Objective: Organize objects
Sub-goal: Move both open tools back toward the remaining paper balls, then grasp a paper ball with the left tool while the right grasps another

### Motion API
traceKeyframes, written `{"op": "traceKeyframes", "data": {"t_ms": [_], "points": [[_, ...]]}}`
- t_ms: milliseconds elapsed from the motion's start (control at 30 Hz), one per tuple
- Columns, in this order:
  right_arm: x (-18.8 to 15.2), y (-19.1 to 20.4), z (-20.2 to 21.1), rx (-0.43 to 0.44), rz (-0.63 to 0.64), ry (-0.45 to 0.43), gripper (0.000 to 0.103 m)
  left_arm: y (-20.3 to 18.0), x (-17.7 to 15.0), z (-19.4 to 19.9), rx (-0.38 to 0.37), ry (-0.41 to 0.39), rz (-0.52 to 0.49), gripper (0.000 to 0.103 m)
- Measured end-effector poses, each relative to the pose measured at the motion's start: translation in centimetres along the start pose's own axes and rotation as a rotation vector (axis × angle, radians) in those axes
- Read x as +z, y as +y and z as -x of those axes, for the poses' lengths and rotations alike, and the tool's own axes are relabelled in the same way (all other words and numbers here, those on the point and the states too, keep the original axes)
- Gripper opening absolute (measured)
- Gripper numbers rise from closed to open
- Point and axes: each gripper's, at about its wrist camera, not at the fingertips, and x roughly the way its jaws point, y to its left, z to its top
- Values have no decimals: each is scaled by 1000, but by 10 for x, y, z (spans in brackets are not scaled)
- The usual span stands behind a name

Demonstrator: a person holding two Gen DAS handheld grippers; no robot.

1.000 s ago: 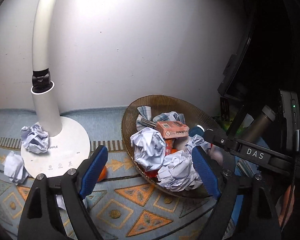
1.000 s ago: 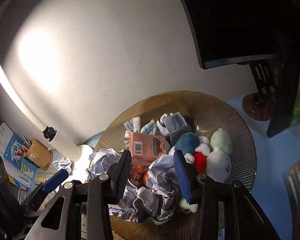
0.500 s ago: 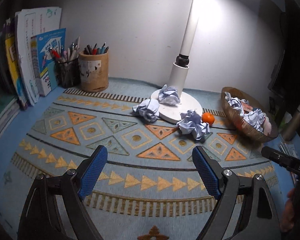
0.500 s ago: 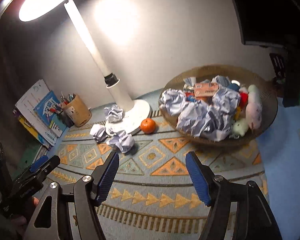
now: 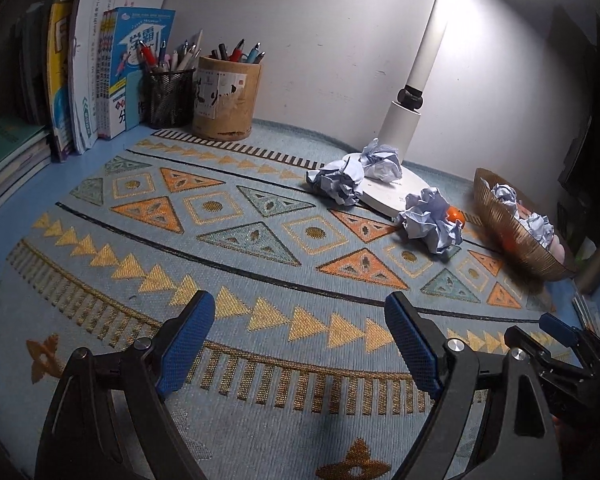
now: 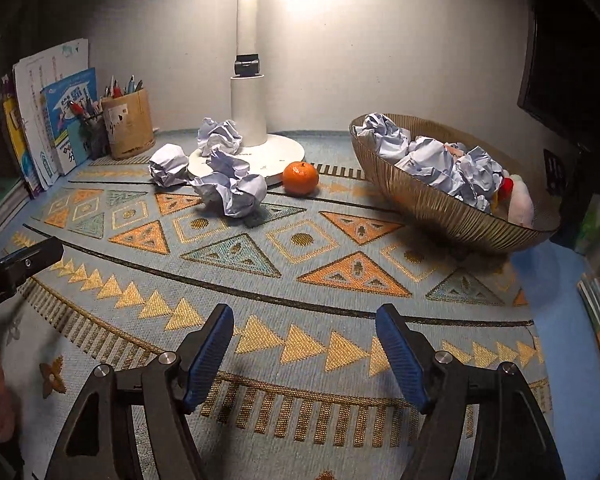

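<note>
Three crumpled paper balls cluster at the lamp base in the left wrist view: pale blue-white, creased, one on the base, two against its rim. The left gripper hangs over the patterned mat, fingers wide apart and empty. Book covers beyond the bamboo pen pot carry print too small to read.

From the right wrist, a tangerine sits just right of the base, the ribbed bowl of paper and toys farther right. The right gripper has just been opening, holding nothing.
</note>
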Motion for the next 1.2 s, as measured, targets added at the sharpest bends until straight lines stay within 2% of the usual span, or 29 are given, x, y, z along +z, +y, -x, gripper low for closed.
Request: {"op": "traceKeyframes", "data": {"t_ms": [67, 100, 133, 533, 567, 667, 767, 867, 967, 1200], "points": [[0, 1, 0, -15, 5, 8, 81, 1, 0, -1, -8, 7, 6, 86], [-1, 0, 1, -25, 1, 5, 89, 2, -1, -2, -9, 11, 8, 86], [-1, -1, 3, -28, -4, -2, 92, 2, -1, -2, -10, 16, 8, 86], [-1, -3, 8, -33, -11, -24, 93, 1, 0, -5, -6, 30, 6, 86], [0, -3, 8, -20, -9, -21, 93, 1, 3, -6, -29, 37, -1, 86], [11, -4, 5, 86, -28, -2, 93, 4, 24, -19, -186, 132, 15, 86], [37, 0, -3, 212, -50, 8, 93, 5, 61, -35, -233, 136, -16, 86], [64, 5, -22, 271, -65, 17, 93, -2, 86, -68, -247, 166, -61, 86], [81, 10, -52, 279, -58, 44, 93, -11, 95, -105, -219, 204, -92, 86], [102, 18, -100, 321, -42, 90, 93, -21, 111, -154, -223, 234, -63, 86]]}}
